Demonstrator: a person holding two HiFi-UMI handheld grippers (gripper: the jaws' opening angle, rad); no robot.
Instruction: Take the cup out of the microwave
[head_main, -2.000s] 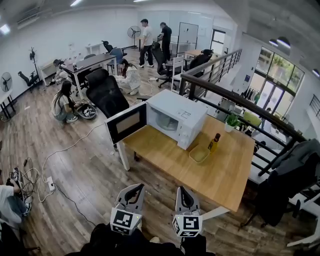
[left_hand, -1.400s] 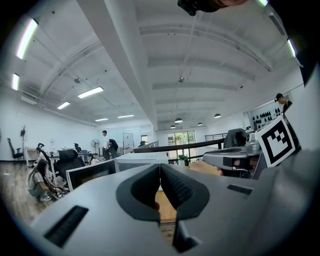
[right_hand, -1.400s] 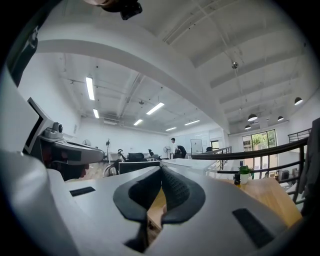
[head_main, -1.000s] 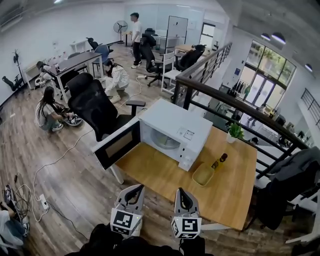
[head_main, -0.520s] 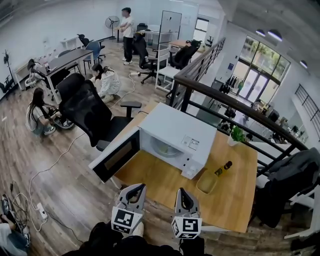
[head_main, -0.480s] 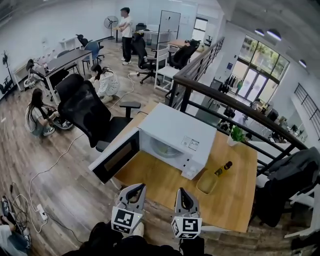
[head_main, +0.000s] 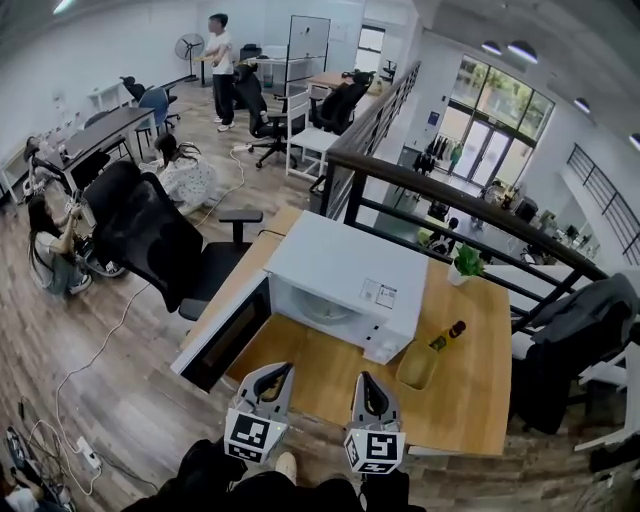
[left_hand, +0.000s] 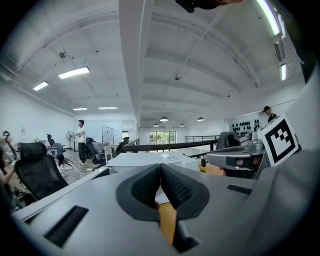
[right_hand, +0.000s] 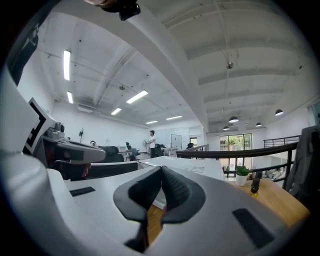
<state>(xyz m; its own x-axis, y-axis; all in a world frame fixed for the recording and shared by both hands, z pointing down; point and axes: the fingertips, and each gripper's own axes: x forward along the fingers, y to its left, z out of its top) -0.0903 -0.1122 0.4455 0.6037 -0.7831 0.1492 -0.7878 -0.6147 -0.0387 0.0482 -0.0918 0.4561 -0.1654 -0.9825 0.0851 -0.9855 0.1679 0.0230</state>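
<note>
Looking steeply down on a white microwave (head_main: 340, 270) sitting toward the far left of a wooden table (head_main: 470, 410), its door (head_main: 222, 342) hanging wide open to the left. Peering into the cavity and finding only a pale rounded shape (head_main: 325, 308) on its floor, too small for telling the cup from a turntable. Holding the left gripper (head_main: 272, 375) and the right gripper (head_main: 368, 383) side by side over the table's near edge, just in front of the microwave and touching nothing. Seeing, in the left gripper view, dark ribbed pads pressing together with nothing between them; seeing the same in the right gripper view, jaws fully closed and empty. Noting a yellow bowl (head_main: 417, 366) just right of the microwave, a dark bottle (head_main: 447, 336) standing just beyond it, and a small potted plant (head_main: 466, 263) at the far edge beside a black railing (head_main: 450, 195). Spotting a black office chair (head_main: 150, 235) left of the table, and several people farther off on the wooden floor.
</note>
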